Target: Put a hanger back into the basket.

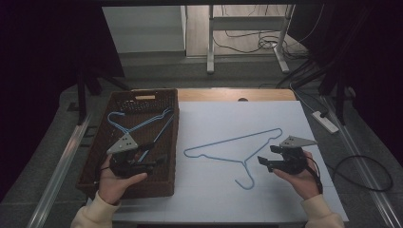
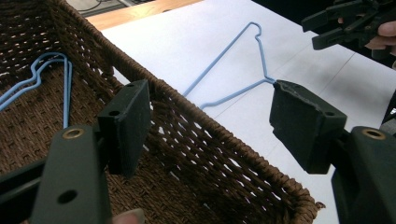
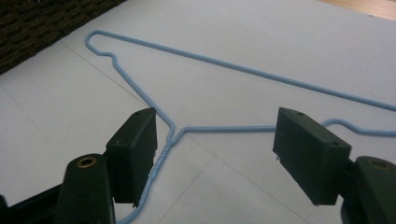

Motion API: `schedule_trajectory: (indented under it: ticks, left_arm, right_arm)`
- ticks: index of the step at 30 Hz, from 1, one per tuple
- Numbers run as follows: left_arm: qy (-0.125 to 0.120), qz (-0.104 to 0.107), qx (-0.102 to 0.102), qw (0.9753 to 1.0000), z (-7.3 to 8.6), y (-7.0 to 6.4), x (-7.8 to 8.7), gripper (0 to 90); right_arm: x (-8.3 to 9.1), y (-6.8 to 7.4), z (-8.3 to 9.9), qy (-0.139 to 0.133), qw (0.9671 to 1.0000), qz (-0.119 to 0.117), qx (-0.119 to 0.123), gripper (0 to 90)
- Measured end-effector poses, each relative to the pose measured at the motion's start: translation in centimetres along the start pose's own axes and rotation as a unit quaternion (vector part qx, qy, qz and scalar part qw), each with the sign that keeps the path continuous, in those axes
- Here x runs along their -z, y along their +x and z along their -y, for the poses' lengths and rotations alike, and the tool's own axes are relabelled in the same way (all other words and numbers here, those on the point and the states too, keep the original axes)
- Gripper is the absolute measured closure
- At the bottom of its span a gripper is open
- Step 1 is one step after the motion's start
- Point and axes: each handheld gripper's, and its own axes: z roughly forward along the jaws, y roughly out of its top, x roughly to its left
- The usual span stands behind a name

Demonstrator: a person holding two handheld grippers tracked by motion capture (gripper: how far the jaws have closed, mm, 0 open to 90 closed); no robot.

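A light blue wire hanger [image 1: 244, 163] lies flat on the white table sheet [image 1: 218, 116], hook toward the near edge. My right gripper [image 1: 266, 154] hovers just right of its neck, open and holding nothing; in the right gripper view the hanger [image 3: 219, 70] has its neck close by the left of my gripper's [image 3: 215, 135] two jaws. My left gripper [image 1: 159, 154] is open over the brown wicker basket [image 1: 175, 137], which holds more blue hangers [image 1: 138, 124]. In the left gripper view my open gripper [image 2: 210, 112] straddles the basket rim [image 2: 243, 149], with the table hanger [image 2: 261, 56] beyond.
The basket takes up the table's left side. A bare wooden strip [image 1: 237, 95] runs along the far edge of the table. On the floor lie a power strip [image 1: 325, 121] and cables at the right, and metal stand legs [image 1: 210, 42] farther back.
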Motion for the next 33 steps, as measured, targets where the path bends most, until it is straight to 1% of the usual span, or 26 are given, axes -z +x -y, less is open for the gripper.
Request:
schedule_trajectory:
  ticks: [6, 9, 13, 16, 21, 23, 25, 29, 31, 33]
  left_arm:
    - [0.001, 0.002, 0.001, 1.0000, 0.0, 0.1, 0.1, 30.5]
    - [0.001, 0.002, 0.002, 1.0000, 0.1, 0.2, 0.1, 30.4]
    - [0.000, 0.003, 0.002, 1.0000, 0.1, 0.2, 0.1, 30.4]
    - [0.000, 0.004, 0.003, 1.0000, 0.1, 0.2, 0.1, 30.4]
    - [0.002, 0.005, 0.002, 1.0000, 0.1, 0.2, 0.0, 30.4]
    - [0.001, 0.006, 0.002, 1.0000, 0.1, 0.1, 0.0, 30.4]
    - [0.001, 0.007, 0.002, 1.0000, 0.1, 0.1, 0.0, 30.5]
    - [0.000, 0.007, 0.001, 1.0000, 0.1, 0.1, 0.1, 30.4]
    - [0.000, 0.007, 0.001, 1.0000, 0.1, 0.0, 0.1, 30.4]
    - [0.001, 0.008, 0.000, 1.0000, 0.1, 0.0, 0.1, 30.5]
  right_arm:
    - [-1.1, -0.2, -0.9, 0.021, 0.9996, 0.013, 0.017, 34.7]
    - [-1.8, -0.4, -1.3, 0.030, 0.9993, 0.012, 0.018, 35.7]
    - [-2.7, -0.7, -1.8, 0.046, 0.9987, 0.003, 0.020, 36.5]
    - [-3.2, -0.6, -2.3, 0.058, 0.9979, -0.008, 0.027, 37.7]
    - [-3.6, -0.1, -2.9, 0.071, 0.9964, -0.018, 0.042, 38.7]
    - [-3.7, 0.0, -3.0, 0.074, 0.9960, -0.019, 0.046, 38.8]
    - [-3.7, 0.1, -3.1, 0.078, 0.9956, -0.021, 0.047, 38.9]
    - [-3.8, 0.2, -3.1, 0.083, 0.9950, -0.022, 0.050, 38.9]
    - [-3.7, 0.2, -3.0, 0.090, 0.9945, -0.018, 0.050, 38.9]
    - [-3.6, 0.4, -2.9, 0.096, 0.9938, -0.016, 0.054, 38.8]
